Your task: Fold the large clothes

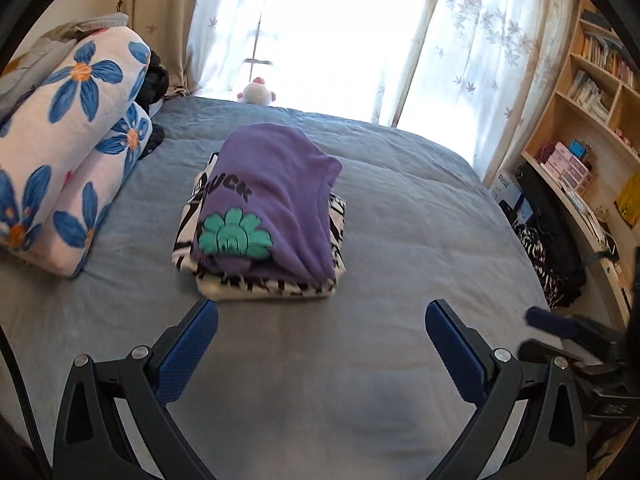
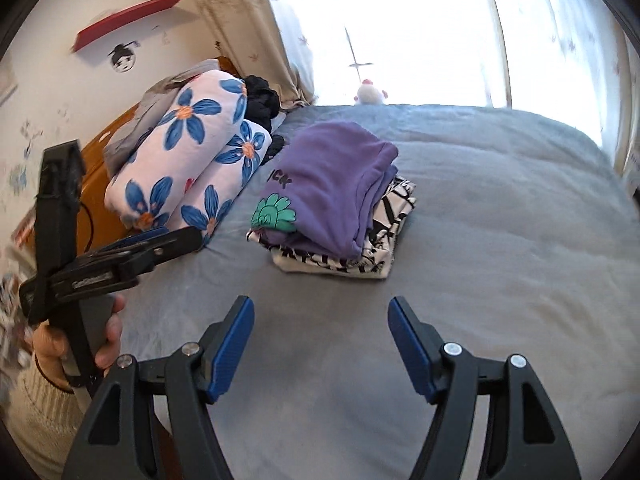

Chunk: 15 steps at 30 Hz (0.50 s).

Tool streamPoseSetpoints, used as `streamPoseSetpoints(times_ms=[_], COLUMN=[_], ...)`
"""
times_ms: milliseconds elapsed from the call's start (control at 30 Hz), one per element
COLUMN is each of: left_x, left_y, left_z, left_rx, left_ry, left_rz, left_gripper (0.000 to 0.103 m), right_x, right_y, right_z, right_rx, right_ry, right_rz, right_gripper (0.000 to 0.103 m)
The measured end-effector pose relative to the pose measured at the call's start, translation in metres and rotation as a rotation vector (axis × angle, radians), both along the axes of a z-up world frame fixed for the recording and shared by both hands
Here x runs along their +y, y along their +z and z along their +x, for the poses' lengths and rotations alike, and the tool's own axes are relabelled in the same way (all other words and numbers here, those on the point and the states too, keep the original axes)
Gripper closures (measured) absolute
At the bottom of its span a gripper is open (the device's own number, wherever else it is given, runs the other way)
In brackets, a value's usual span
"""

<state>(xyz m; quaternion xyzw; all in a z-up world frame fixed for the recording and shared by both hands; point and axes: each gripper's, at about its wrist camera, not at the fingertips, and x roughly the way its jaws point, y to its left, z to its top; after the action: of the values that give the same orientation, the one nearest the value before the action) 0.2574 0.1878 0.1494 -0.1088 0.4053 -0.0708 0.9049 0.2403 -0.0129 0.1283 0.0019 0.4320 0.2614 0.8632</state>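
Observation:
A folded purple garment [image 1: 276,196] [image 2: 332,188] with a green print lies on top of a folded black-and-white patterned garment [image 1: 264,284] [image 2: 384,236], in the middle of the grey-blue bed [image 1: 400,240] [image 2: 500,240]. My left gripper [image 1: 322,320] hangs open above the bed, short of the stack, with nothing between its blue pads. My right gripper [image 2: 321,314] is also open and empty, back from the stack's near edge. In the right wrist view the left gripper [image 2: 152,240] shows from the side at the left, held by a hand [image 2: 108,340].
A rolled floral quilt [image 1: 68,152] [image 2: 192,160] lies along the bed's left side with dark clothing [image 2: 262,100] behind it. A small plush toy [image 1: 256,92] sits at the far edge by the curtained window. Wooden shelves [image 1: 580,120] and dark bags [image 1: 548,220] stand at the right.

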Motion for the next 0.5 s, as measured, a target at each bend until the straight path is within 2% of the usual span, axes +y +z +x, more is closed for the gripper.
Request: streamPoseSetpoints(times_ms=[100,200,400,500], left_x=[-0.017,-0.034,-0.069,-0.087], left_y=[0.001,-0.003,-0.029,-0.049], left_z=[-0.033,-0.066,-0.135,-0.162], left_rx=[0.018,0.015,-0.047,-0.074], left_ry=[-0.021,-0.031,-0.031,-0.014], left_rz=[0.014,0.031,0.012,0.041], left_gripper=[0.000,0.000,0.000,0.000], right_x=[-0.011,-0.022,-0.055,-0.075], right_y=[0.010,0.005,-0.034,-0.061], right_z=[-0.035,-0.062,-0.105,-0.127], right_rx=[-0.020,-0.034,-0.042,-0.058], right_ry=[-0.003,-0.014,-0.079,-0.129], right_rz=[-0.035,-0.075,-0.109,-0.119], right_gripper=[0.033,0.033,0.033,0.033])
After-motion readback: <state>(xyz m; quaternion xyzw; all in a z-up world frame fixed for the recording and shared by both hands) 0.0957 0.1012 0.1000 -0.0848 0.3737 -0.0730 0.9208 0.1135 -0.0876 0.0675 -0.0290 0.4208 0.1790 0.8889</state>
